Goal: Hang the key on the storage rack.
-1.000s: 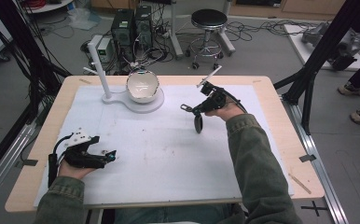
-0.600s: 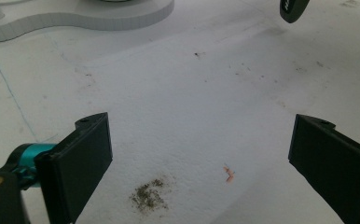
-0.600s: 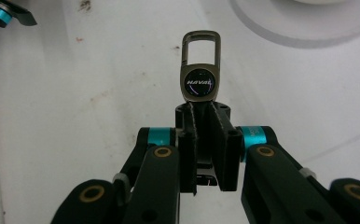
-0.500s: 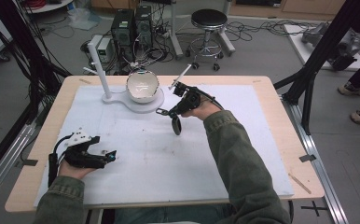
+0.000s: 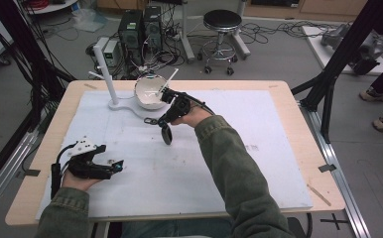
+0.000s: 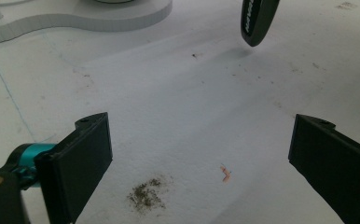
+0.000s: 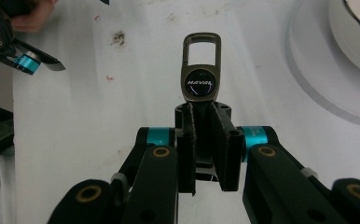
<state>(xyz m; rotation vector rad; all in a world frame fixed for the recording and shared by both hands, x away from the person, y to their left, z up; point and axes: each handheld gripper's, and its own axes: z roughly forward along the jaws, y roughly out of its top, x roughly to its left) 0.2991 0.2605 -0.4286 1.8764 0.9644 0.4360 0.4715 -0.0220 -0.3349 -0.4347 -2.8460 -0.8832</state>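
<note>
The right gripper, clenched on a key fob, sits at upper centre of the high view, just right of the white stand and its bowl. The fob hangs above the mat, long axis running down from the jaws: dark glossy tab, metal clip. The left gripper, released and empty, rests at lower left, well apart.

Wooden table, white mat, white stand, brown crumbs
</note>
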